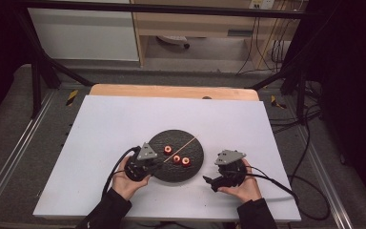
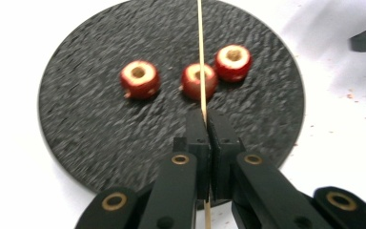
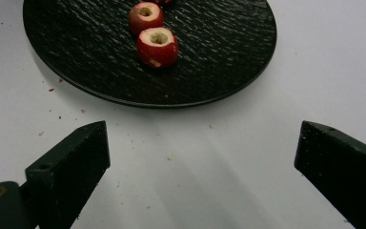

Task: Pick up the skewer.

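Round black plate [image 1: 169, 174] with a rough, slate-like ripple texture and a thin flat rim, lying on a smooth white board [image 1: 109, 124] toward the middle of its near edge. The board covers a light wooden table [image 1: 171, 91], whose far edge shows as a strip beyond it.

Three small red fruits [image 2: 140, 78] stand on the plate, each round, glossy-skinned and cored, with a pale ring of flesh around a central hole. They lie in a short row across the plate's middle, apart from one another.

One thin, straight, pale wooden skewer [image 2: 200, 43] crosses the plate toward its far rim, passing over the middle fruit in the left gripper view.

Left gripper [image 2: 204, 117], at the plate's near-left rim: its black jaws are clamped together on the near end of the skewer.

Right gripper [image 3: 202, 143], over the bare board just off the plate's near-right rim: its two black, wedge-shaped jaws stand wide apart with nothing between them. Fine reddish crumbs speckle the board here.

Each gripper carries one grey three-cornered plate [image 1: 147, 151] and one black cable [image 1: 116, 169].
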